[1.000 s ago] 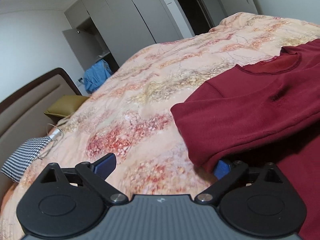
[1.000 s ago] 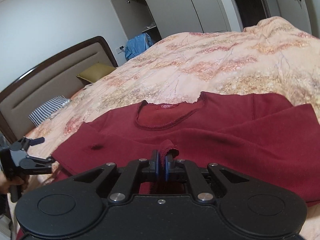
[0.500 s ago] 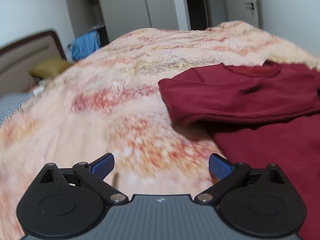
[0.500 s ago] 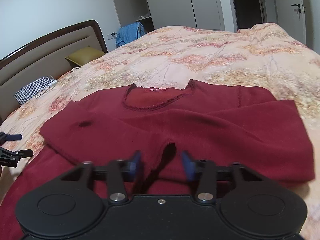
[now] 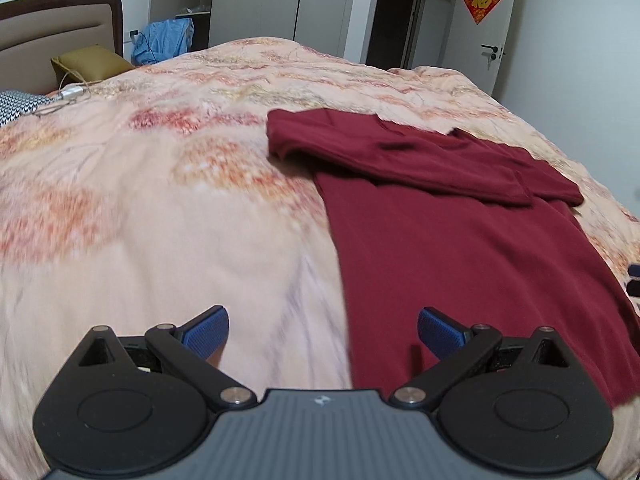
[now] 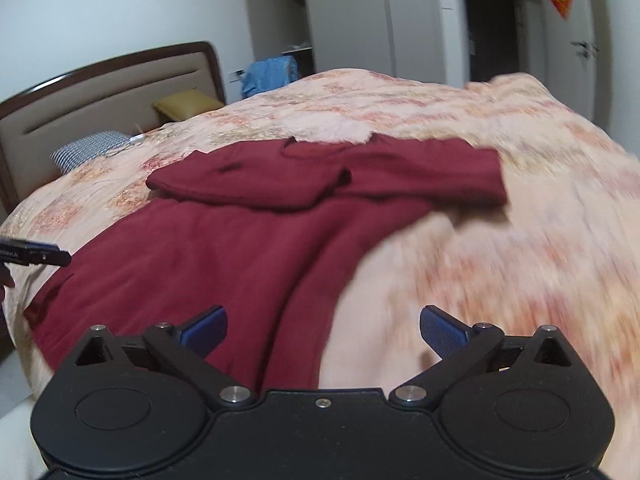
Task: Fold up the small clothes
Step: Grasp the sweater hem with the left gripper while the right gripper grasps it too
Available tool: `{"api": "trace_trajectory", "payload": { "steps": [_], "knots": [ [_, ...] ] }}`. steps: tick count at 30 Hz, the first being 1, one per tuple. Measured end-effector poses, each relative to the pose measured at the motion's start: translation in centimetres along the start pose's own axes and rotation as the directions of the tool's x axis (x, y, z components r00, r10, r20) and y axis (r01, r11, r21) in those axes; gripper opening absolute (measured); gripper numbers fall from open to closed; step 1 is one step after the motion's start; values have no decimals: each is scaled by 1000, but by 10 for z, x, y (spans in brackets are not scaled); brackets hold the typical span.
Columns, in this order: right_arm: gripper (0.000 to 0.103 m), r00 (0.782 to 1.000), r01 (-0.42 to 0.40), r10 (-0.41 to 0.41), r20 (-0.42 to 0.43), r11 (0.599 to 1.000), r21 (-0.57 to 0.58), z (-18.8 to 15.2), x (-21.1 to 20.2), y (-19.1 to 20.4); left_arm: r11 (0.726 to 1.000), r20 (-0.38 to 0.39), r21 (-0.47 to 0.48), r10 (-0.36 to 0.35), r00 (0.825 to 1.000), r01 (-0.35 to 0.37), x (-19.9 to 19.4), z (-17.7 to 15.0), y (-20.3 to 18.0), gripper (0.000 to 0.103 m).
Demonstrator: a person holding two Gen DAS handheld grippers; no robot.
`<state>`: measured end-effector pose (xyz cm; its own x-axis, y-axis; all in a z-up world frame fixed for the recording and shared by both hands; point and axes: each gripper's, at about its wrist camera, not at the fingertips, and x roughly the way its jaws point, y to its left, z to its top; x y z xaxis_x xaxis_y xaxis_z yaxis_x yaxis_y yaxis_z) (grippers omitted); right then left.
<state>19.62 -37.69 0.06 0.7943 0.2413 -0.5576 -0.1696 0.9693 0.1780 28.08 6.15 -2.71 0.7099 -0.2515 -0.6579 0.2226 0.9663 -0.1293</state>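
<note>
A dark red top (image 6: 256, 240) lies flat on the bed (image 6: 500, 216), both sleeves folded across its chest. The right tool (image 6: 323, 330), whose jaws have just been opening, stands wide and empty above the top's lower hem. The left tool (image 5: 323, 330) is likewise wide and empty above the hem.

A dark red long-sleeved knit top (image 6: 248, 240) lies flat on the peach floral quilt (image 6: 520, 200) covering the bed, toward its near edge, both sleeves folded across its chest. At the headboard end lie an olive cushion (image 6: 188, 105) and a checked pillow (image 6: 86, 148); a blue garment (image 6: 270, 74) hangs behind the bed.
</note>
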Motion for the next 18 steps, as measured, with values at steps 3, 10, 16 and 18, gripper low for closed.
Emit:
{"api": "trace_trajectory", "payload": {
  "steps": [3,10,16,18],
  "knots": [
    [102,995,67,-71,67,996,59,-22,-27,2,1000,2,7,10,1000,-10,-7,-15,-10,103],
    [84,981,155,-174,84,969,194,-58,-46,1,999,9,10,34,999,-34,-14,-31,-28,103],
    [51,986,147,-158,59,976,158,-65,-40,18,998,-4,-59,27,1000,-27,-22,-35,-31,86],
    [44,984,162,-172,55,975,154,-64,-40,24,998,7,-52,41,999,-41,-24,-35,-33,79]
  ]
}}
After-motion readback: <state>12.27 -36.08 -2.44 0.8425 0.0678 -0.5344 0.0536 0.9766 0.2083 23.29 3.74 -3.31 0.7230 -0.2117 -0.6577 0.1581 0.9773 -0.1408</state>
